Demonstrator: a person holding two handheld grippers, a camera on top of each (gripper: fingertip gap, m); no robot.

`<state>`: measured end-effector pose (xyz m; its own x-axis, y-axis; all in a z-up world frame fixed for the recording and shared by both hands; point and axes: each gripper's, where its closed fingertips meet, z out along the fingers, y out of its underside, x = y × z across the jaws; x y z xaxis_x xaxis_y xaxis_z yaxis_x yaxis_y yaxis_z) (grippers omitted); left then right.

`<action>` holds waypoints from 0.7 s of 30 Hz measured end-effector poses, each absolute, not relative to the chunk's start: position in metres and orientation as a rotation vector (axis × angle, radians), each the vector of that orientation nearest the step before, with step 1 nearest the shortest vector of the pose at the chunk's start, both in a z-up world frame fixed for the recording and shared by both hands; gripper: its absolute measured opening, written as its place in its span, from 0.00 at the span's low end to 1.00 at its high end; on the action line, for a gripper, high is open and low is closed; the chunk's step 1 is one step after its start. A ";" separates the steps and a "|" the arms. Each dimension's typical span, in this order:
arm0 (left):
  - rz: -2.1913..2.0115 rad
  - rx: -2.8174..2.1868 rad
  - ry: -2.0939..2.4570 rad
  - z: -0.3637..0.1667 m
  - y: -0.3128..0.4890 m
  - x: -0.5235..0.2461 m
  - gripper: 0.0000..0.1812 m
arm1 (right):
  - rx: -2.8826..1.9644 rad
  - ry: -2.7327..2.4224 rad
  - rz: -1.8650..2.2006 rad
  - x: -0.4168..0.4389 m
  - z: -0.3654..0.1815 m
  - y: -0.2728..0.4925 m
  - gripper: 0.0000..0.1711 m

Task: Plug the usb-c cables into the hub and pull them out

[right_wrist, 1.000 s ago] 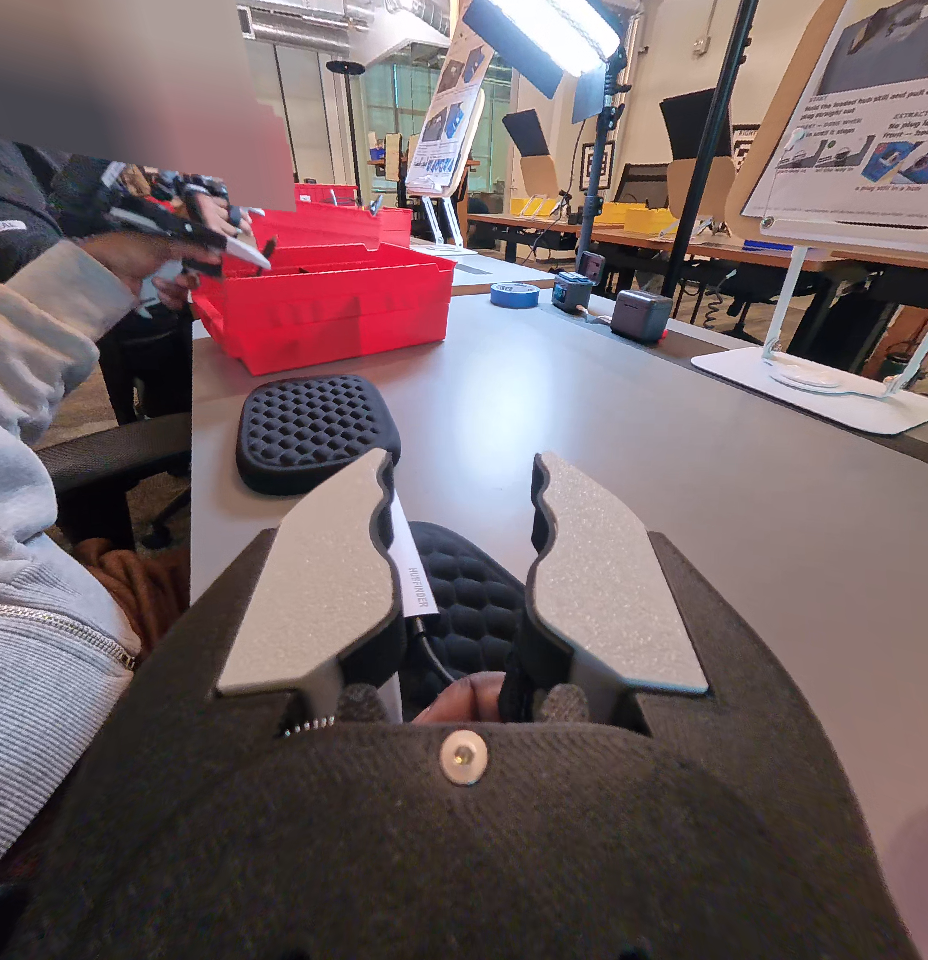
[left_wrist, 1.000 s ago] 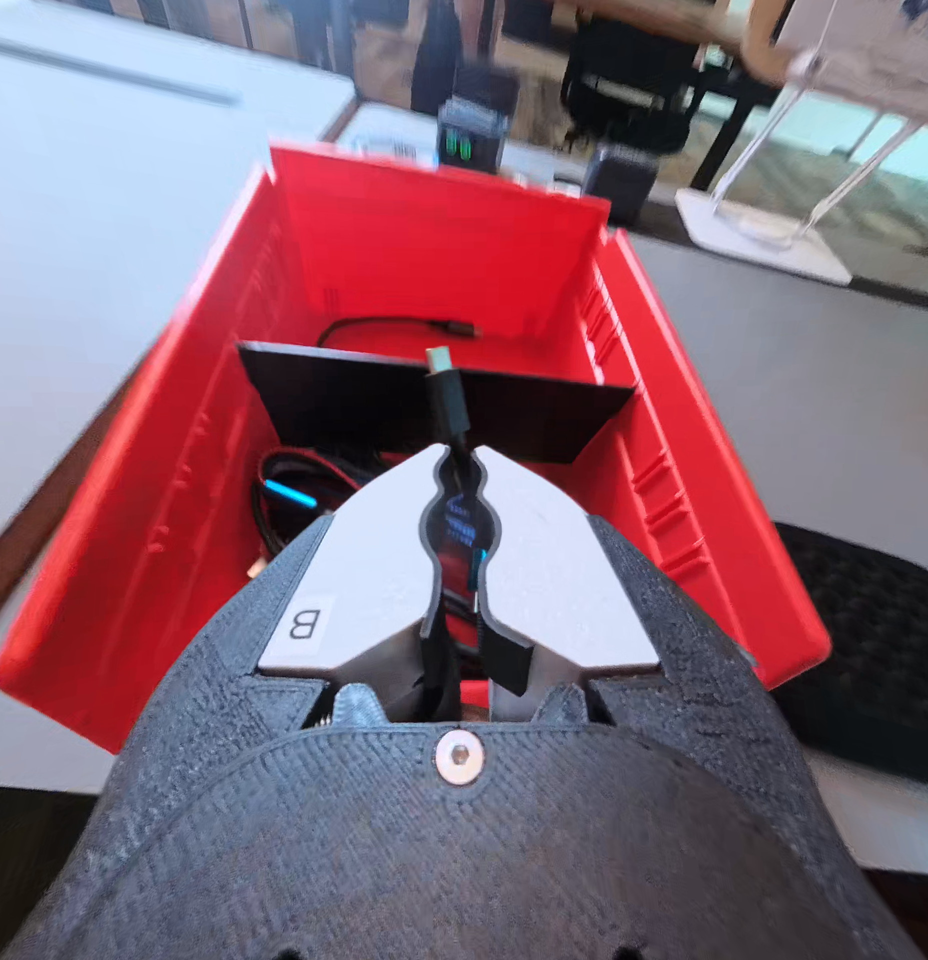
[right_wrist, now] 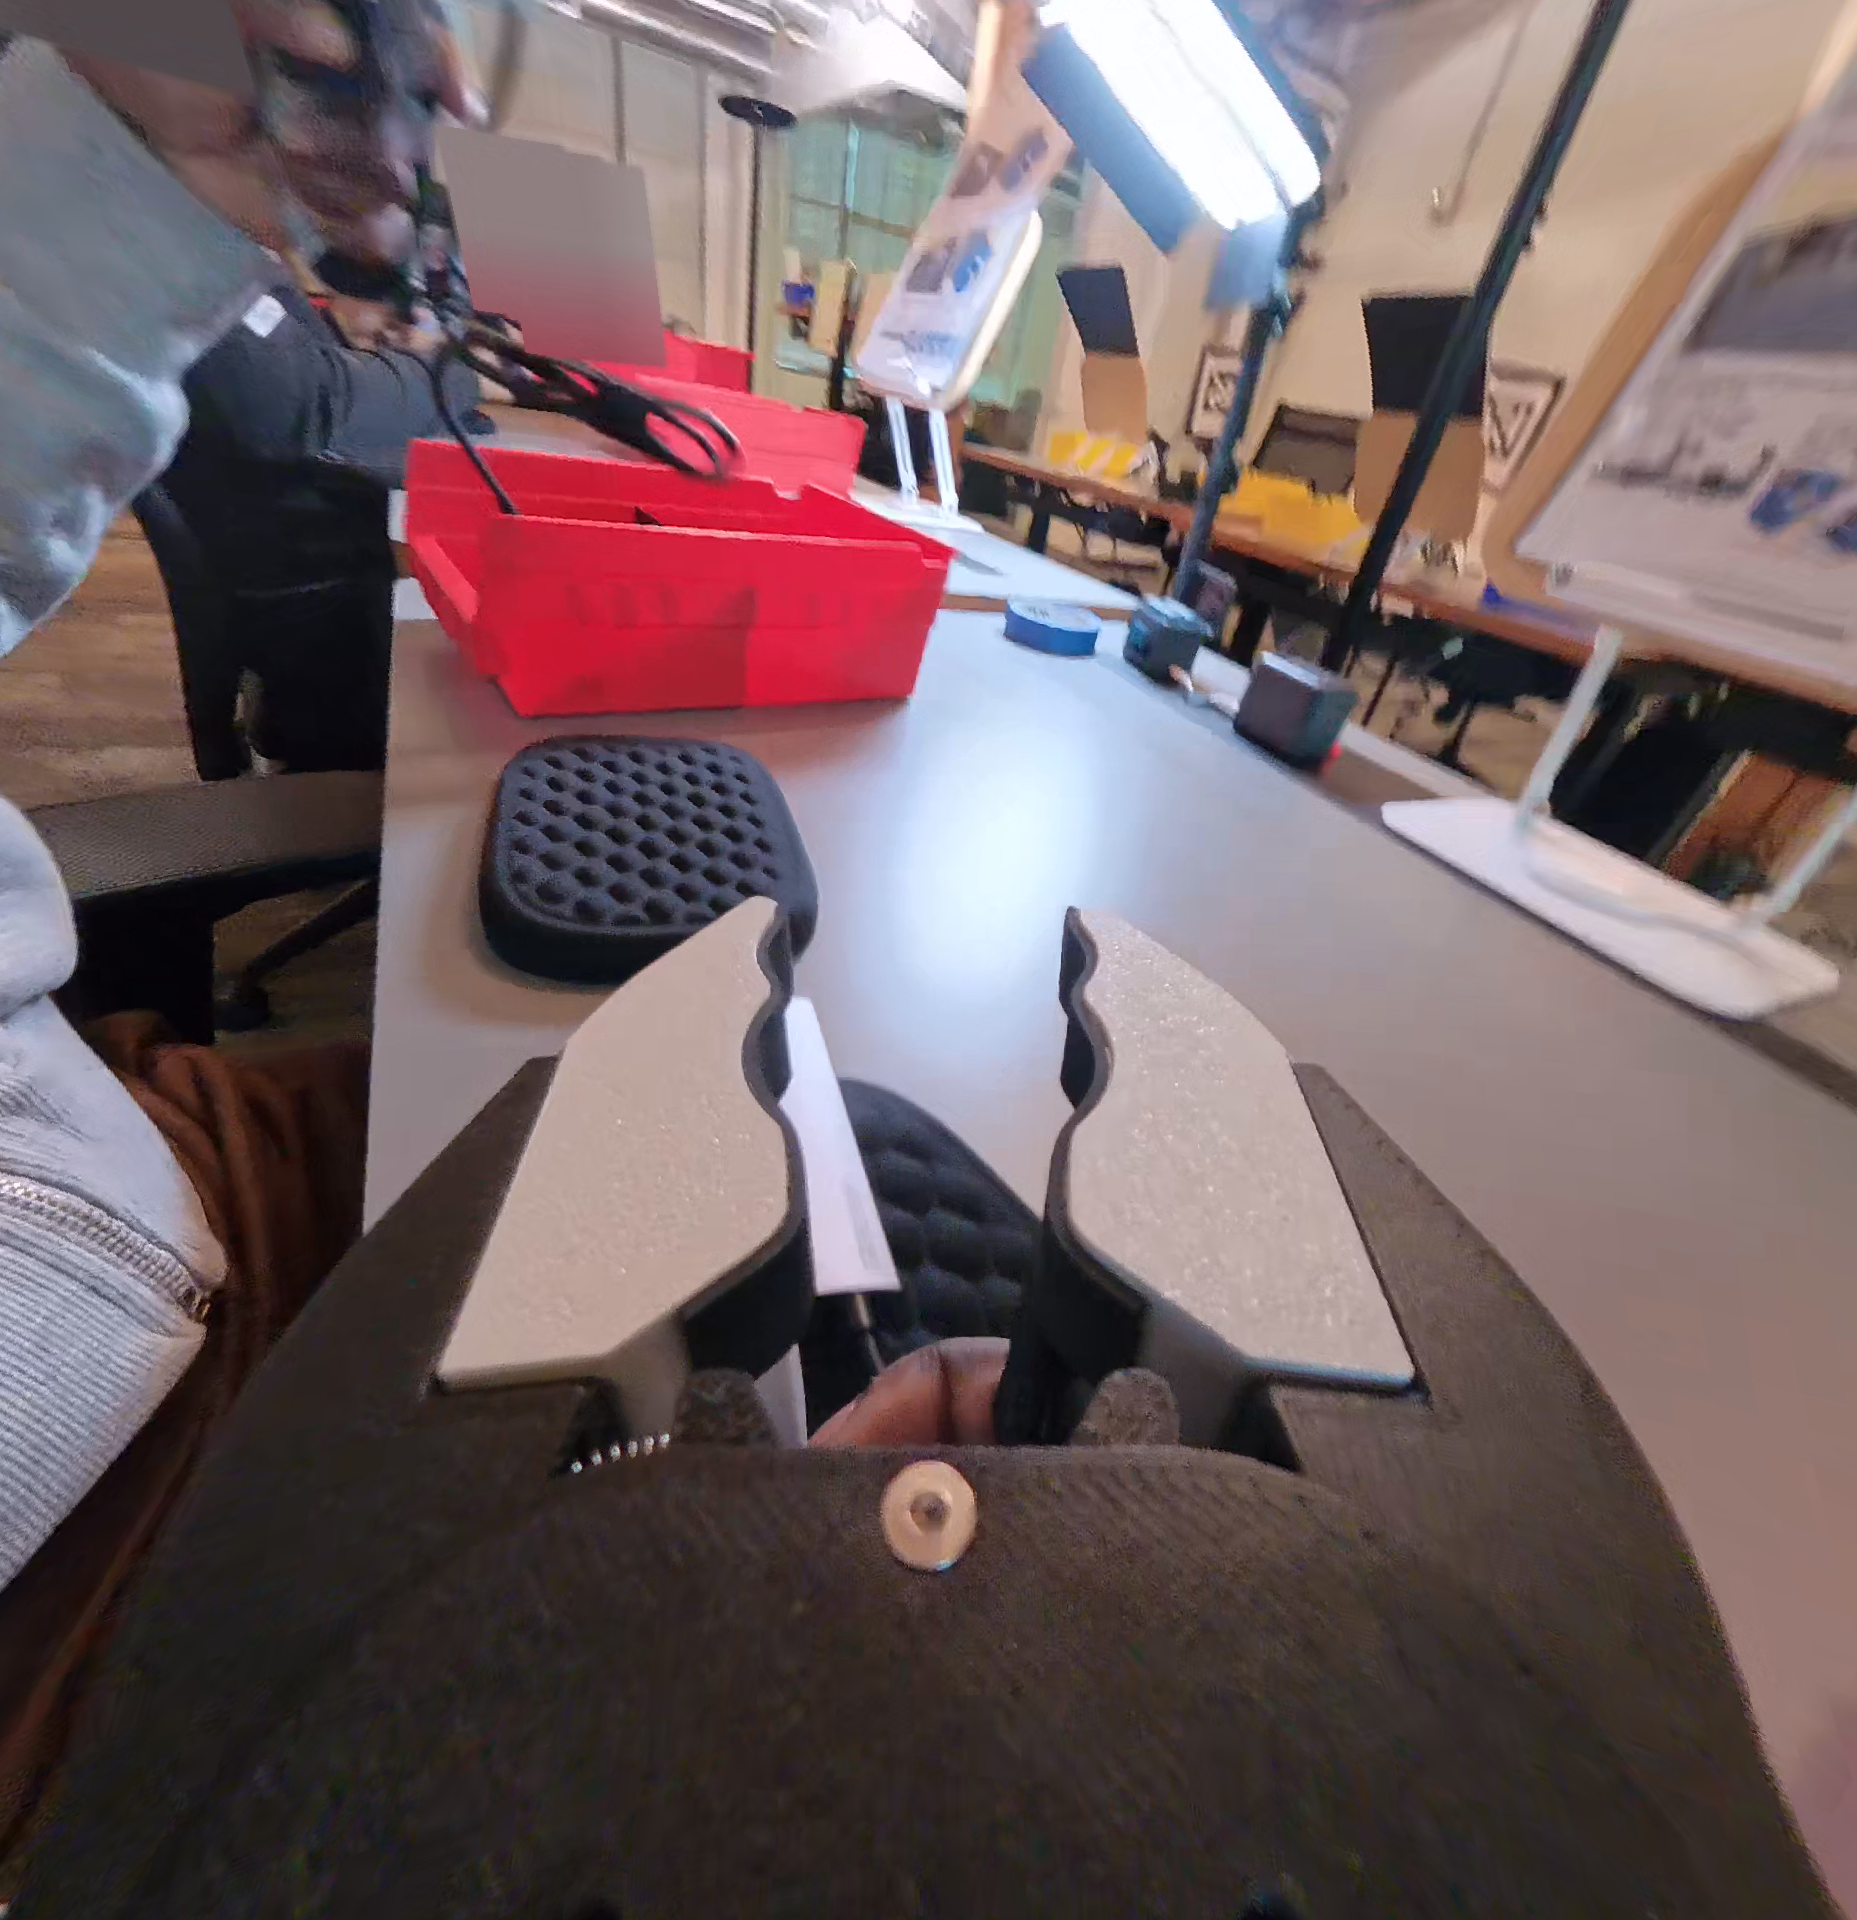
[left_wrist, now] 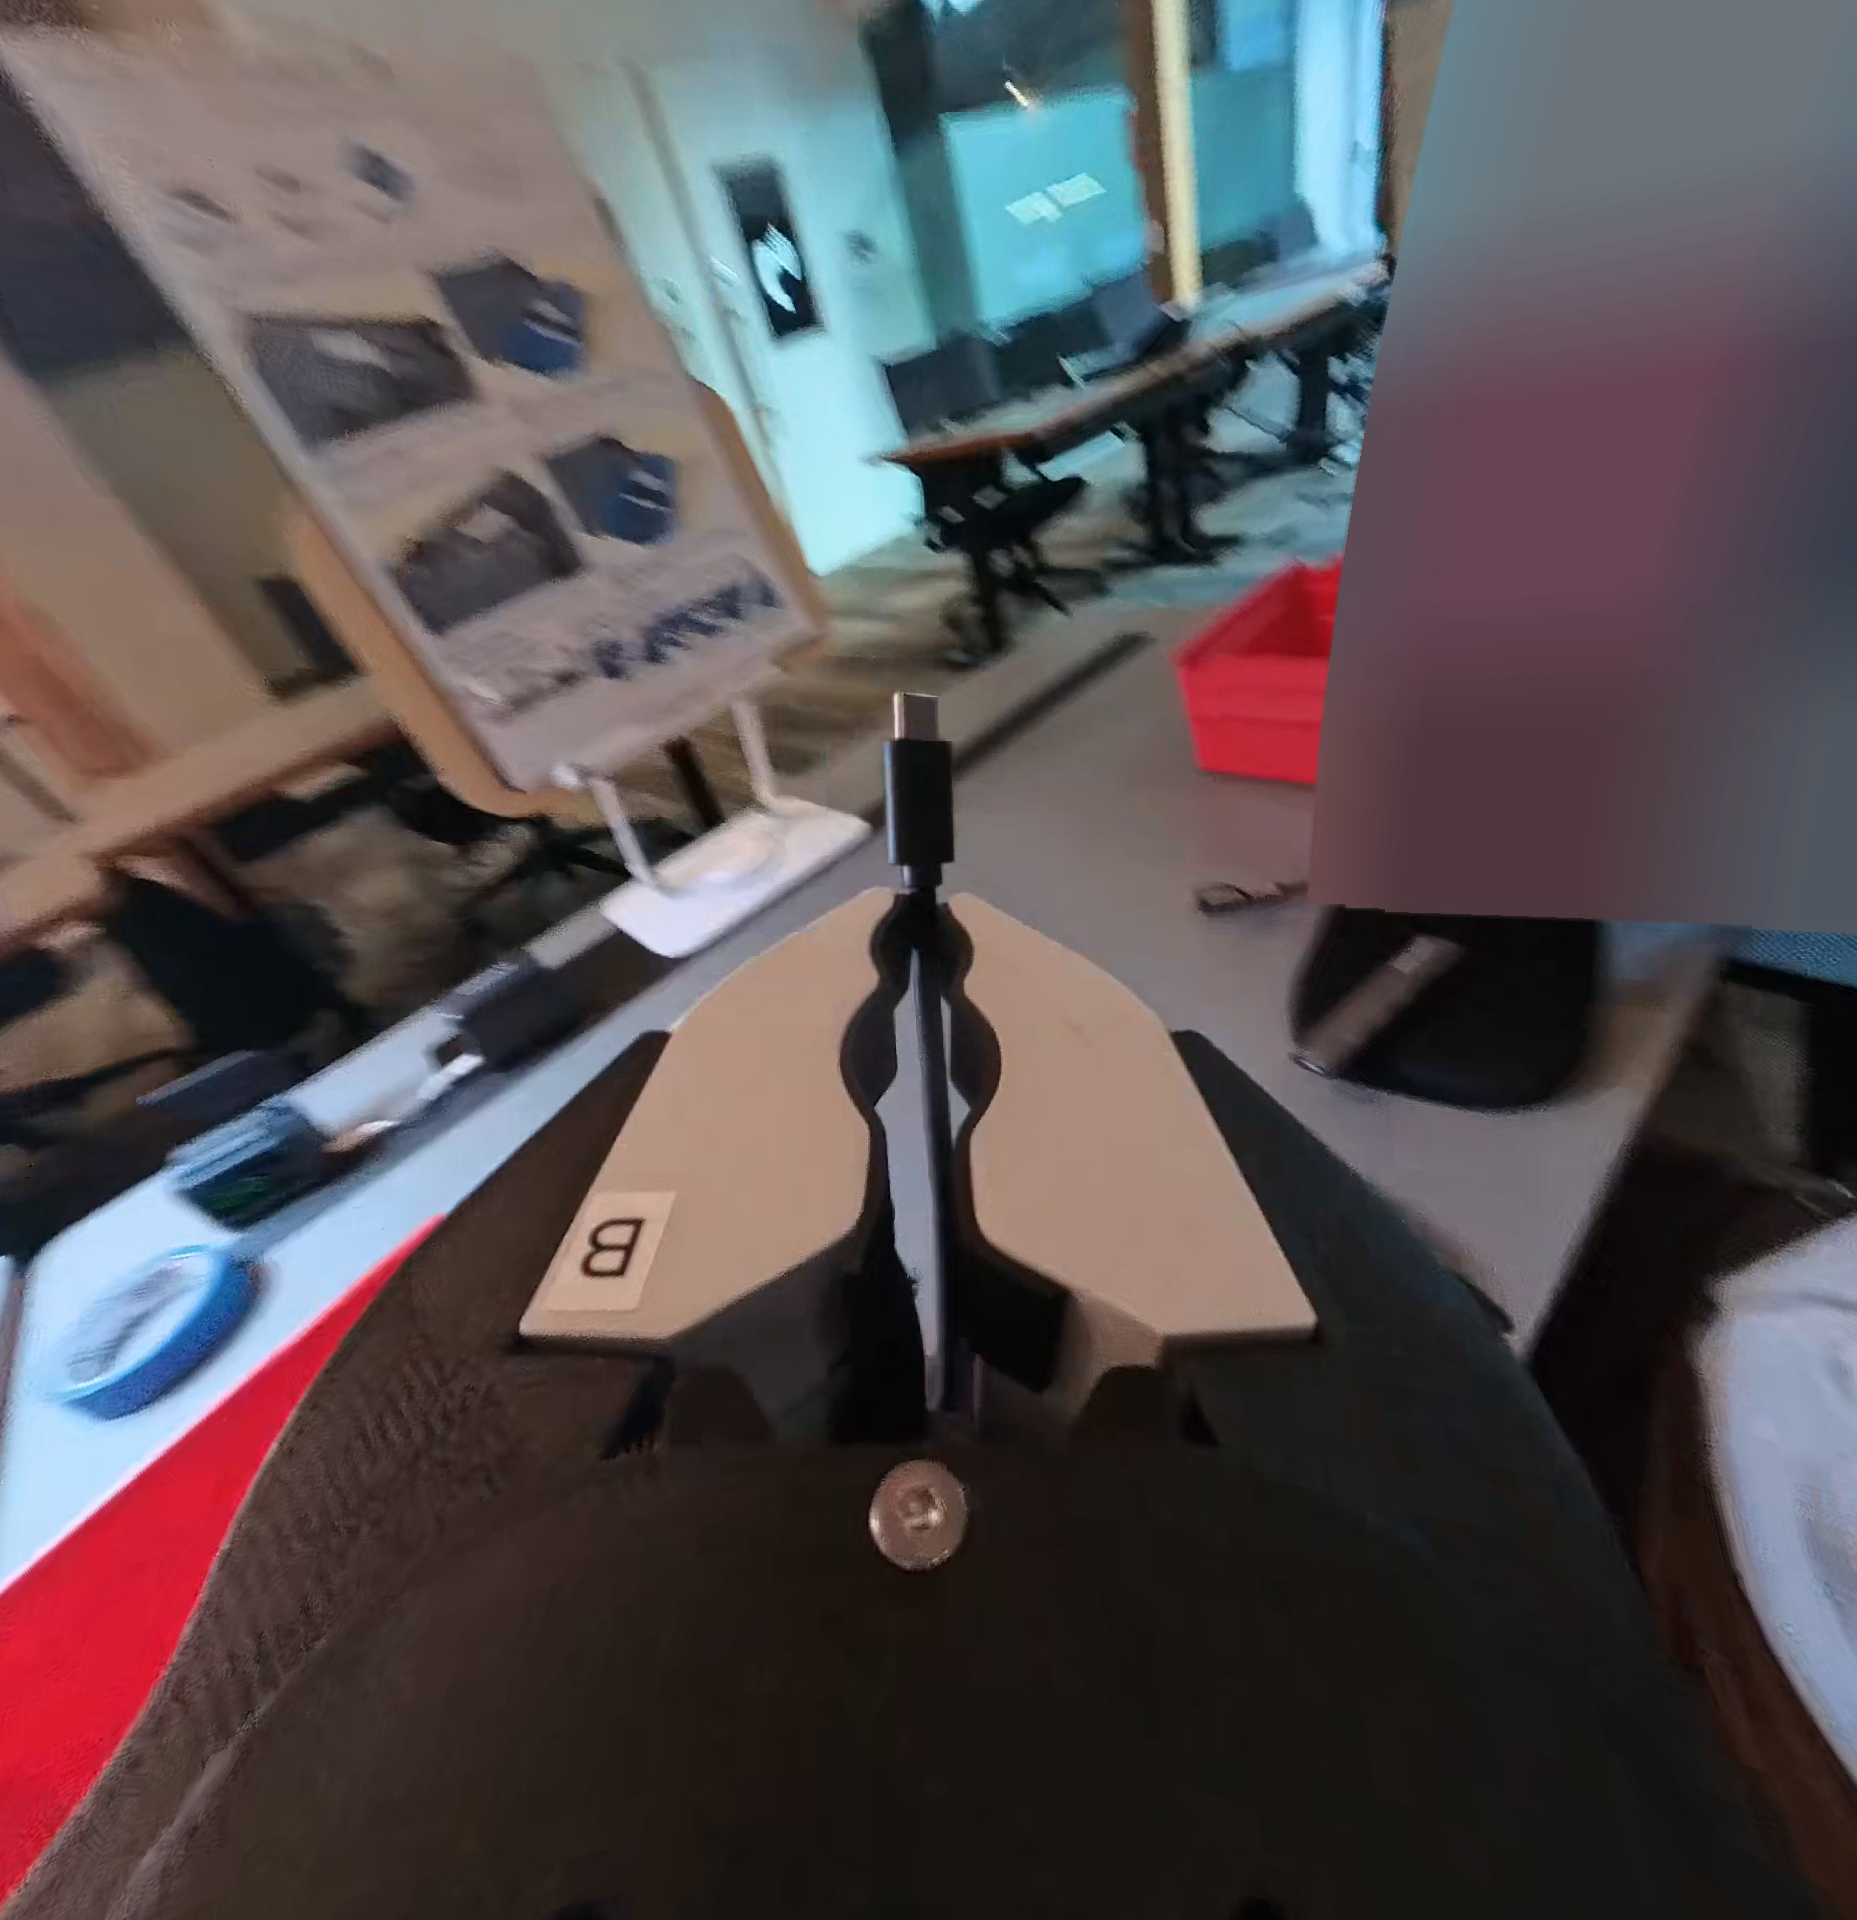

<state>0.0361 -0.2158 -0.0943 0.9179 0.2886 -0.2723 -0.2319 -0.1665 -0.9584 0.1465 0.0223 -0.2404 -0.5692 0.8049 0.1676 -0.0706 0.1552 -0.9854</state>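
Your left gripper (left_wrist: 919,902) carries a white sticker with a single black letter on its left finger; the printed boards on stands in both views are too blurred or too oblique to read. A white paper tag (right_wrist: 836,1153) with small print lies between the fingers of your right gripper (right_wrist: 919,935), over a black perforated pad (right_wrist: 945,1226).

Your left gripper is clenched on the black usb-c cable (left_wrist: 919,800). The cord runs up the channel between the fingers, and the plug projects just past the fingertips, metal tip forward and in open air above the grey table (left_wrist: 1111,831).

Your right gripper stands released, with nothing between its fingertips. It sits low at the near table edge. A second black perforated pad (right_wrist: 633,842) lies just ahead and to the left, also near the left table edge.

In the right wrist view, the red bin (right_wrist: 675,613) stands farther along the left edge, with a black cable rising out of it toward the raised left gripper, which is motion-blurred. The table surface (right_wrist: 1215,935) ahead of and right of your right gripper is open up to the white stand base (right_wrist: 1589,904). A blue tape roll (right_wrist: 1051,625) and two small dark boxes sit beyond the bin. The hub cannot be identified.
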 end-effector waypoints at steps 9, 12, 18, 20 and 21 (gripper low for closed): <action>0.034 -2.132 0.263 -0.208 -0.133 0.080 0.03 | -0.268 -1.931 1.446 0.159 -0.213 -0.058 0.21; -0.089 -2.197 0.323 -0.232 -0.122 0.092 0.03 | -0.187 -1.981 1.421 0.147 -0.213 -0.077 0.20; -0.219 -2.217 0.399 -0.247 -0.110 0.106 0.03 | -0.080 -2.018 1.311 0.117 -0.222 -0.099 0.20; -0.254 -2.221 0.435 -0.251 -0.108 0.111 0.03 | -0.073 -2.061 1.344 0.116 -0.226 -0.102 0.18; -0.269 -2.221 0.450 -0.252 -0.108 0.114 0.03 | -0.064 -2.105 1.345 0.117 -0.230 -0.103 0.18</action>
<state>0.1138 -0.1080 -0.2518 0.9127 -0.4068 0.0403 -0.2282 -0.5888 -0.7754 0.1167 -0.1031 -0.2303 -0.7993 0.3613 0.4802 -0.2839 0.4773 -0.8316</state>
